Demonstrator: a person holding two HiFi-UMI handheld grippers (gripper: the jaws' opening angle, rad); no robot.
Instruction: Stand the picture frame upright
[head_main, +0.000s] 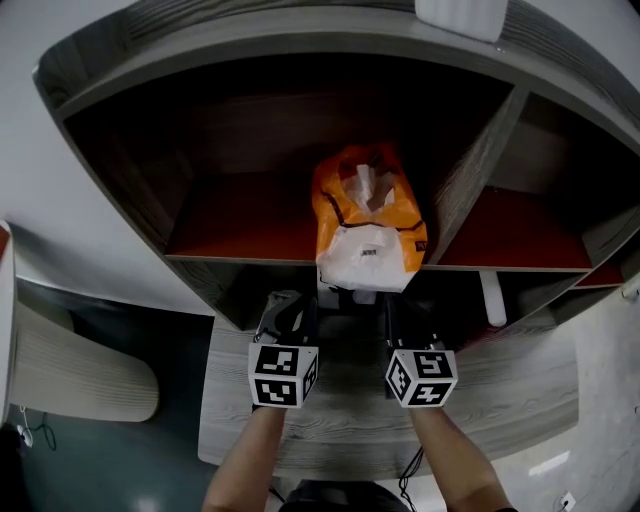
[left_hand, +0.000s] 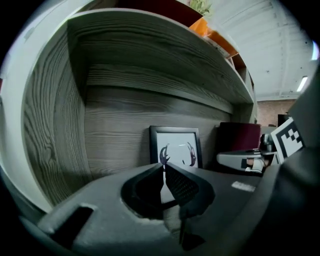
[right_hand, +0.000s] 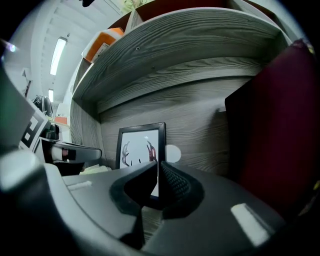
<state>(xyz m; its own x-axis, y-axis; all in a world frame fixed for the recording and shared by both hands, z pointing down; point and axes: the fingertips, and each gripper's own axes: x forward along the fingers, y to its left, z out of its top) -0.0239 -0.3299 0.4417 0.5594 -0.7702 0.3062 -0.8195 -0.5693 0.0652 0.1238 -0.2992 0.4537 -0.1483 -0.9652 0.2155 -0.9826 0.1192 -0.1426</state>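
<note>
Picture frame, long axis vertical against the shelf's back panel, stands just ahead, between left gripper and right gripper, both closed and empty.

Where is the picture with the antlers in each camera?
Head view: not made out; it is too dark under the shelf.
Left gripper view: the picture frame stands in the middle, before the wood wall.
Right gripper view: the frame stands slightly left of middle.
Shared landmark: the orange bag, centre, top right, top left.
</note>
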